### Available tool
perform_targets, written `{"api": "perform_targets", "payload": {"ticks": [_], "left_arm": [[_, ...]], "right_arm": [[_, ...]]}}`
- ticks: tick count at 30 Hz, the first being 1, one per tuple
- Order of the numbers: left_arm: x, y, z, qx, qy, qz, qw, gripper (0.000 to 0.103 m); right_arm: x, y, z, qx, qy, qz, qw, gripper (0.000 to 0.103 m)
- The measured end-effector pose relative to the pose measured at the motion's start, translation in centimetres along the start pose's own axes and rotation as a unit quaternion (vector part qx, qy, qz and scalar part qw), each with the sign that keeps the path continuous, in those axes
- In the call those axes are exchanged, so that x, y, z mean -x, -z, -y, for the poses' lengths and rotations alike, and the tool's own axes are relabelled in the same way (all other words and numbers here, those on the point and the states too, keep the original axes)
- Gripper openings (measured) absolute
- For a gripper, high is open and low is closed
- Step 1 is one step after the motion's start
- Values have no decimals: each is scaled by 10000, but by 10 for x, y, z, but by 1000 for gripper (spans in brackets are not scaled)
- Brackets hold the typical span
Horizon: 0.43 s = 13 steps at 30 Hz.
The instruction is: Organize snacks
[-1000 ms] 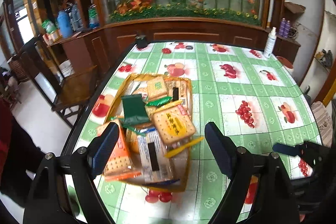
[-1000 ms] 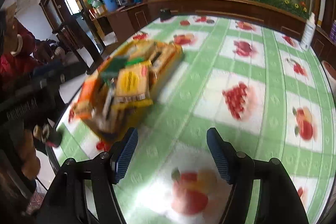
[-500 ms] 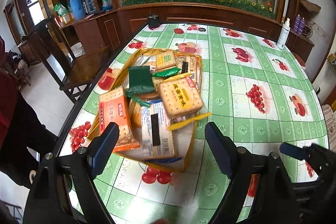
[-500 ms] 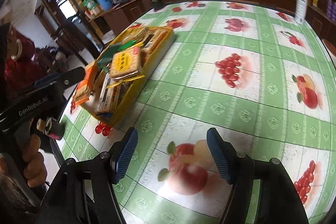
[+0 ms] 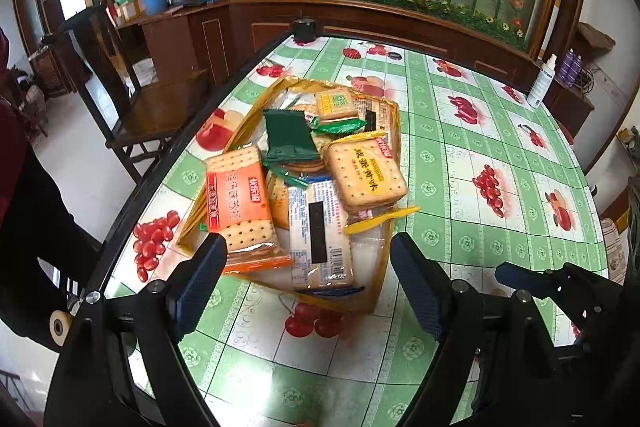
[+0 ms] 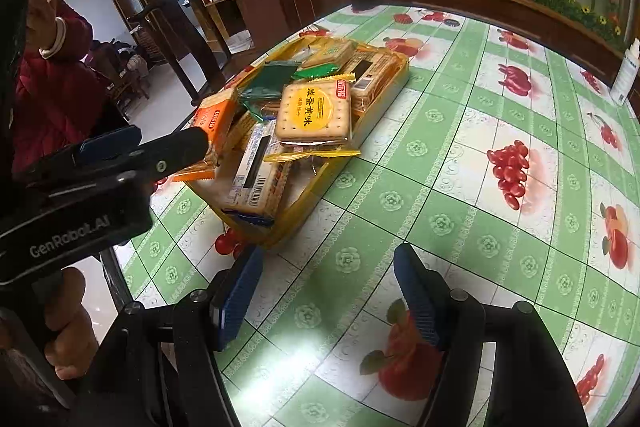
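Observation:
A shallow yellow tray (image 5: 382,269) (image 6: 320,183) piled with several biscuit packs sits near the table's left edge. On top lie a yellow-label cracker pack (image 5: 366,173) (image 6: 314,113), an orange cracker pack (image 5: 238,201) (image 6: 214,119), a white pack with a barcode (image 5: 318,233) (image 6: 258,169) and a dark green wrapper (image 5: 288,137) (image 6: 270,75). My left gripper (image 5: 308,281) is open and empty just before the tray's near end; it also shows in the right wrist view (image 6: 176,153). My right gripper (image 6: 328,291) is open and empty over the tablecloth, right of the tray.
The table has a green checked cloth with fruit prints (image 5: 488,187) (image 6: 508,163). A white spray bottle (image 5: 542,83) (image 6: 626,73) stands at the far right edge. A wooden chair (image 5: 160,103) stands left of the table. A person in red (image 6: 56,79) is at the left.
Both grippers have moved closer to the tray. The right wrist view has swung so the tray looks nearer. Both grippers stay open.

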<state>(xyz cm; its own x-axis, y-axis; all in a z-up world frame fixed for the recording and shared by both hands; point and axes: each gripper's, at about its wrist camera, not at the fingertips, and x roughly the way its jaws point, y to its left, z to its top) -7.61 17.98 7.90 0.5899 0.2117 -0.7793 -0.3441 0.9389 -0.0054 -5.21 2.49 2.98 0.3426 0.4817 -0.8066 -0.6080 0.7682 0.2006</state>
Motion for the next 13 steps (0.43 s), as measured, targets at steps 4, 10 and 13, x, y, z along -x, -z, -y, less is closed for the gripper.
{"api": "perform_targets", "payload": {"ticks": [4,10,13], "left_arm": [[0,0,-4,21,68,-10,10000,84],[2,1,-6,31,47,19,10000,84],[3,1,-7,11,-12,64,10000,84]], "right_arm": [[-3,-1,-3,-1,-48,-38,10000,70],[-5,0,-11,96,-51,-85,9999,70],[-5,0,-11,85,-40,-102,9999,70]]}}
